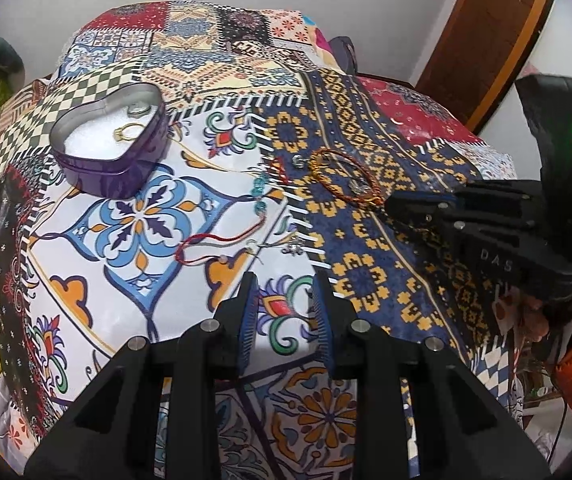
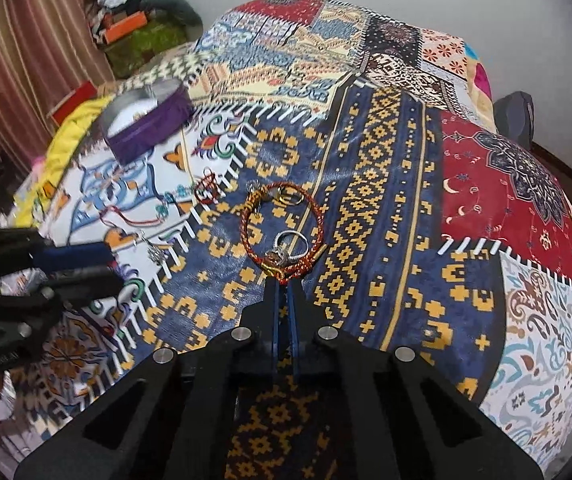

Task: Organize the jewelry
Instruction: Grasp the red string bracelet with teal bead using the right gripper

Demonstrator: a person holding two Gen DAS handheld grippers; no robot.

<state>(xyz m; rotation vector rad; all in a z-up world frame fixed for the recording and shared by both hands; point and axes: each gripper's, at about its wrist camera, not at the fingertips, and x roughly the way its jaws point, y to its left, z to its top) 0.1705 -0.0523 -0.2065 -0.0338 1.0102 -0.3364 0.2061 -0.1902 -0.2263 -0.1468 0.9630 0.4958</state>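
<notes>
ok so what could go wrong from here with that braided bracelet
1. The right gripper is closed on only the near edge of the bracelet, so it may slip out when lifted.
2. A silver ring lies inside the loop and could get dragged along or flicked off the cloth.

Scattered bracelets [image 1: 221, 236] perhaps block the cloth [image 1: 133, 216] before the tin [image 1: 109, 148].
</notes>
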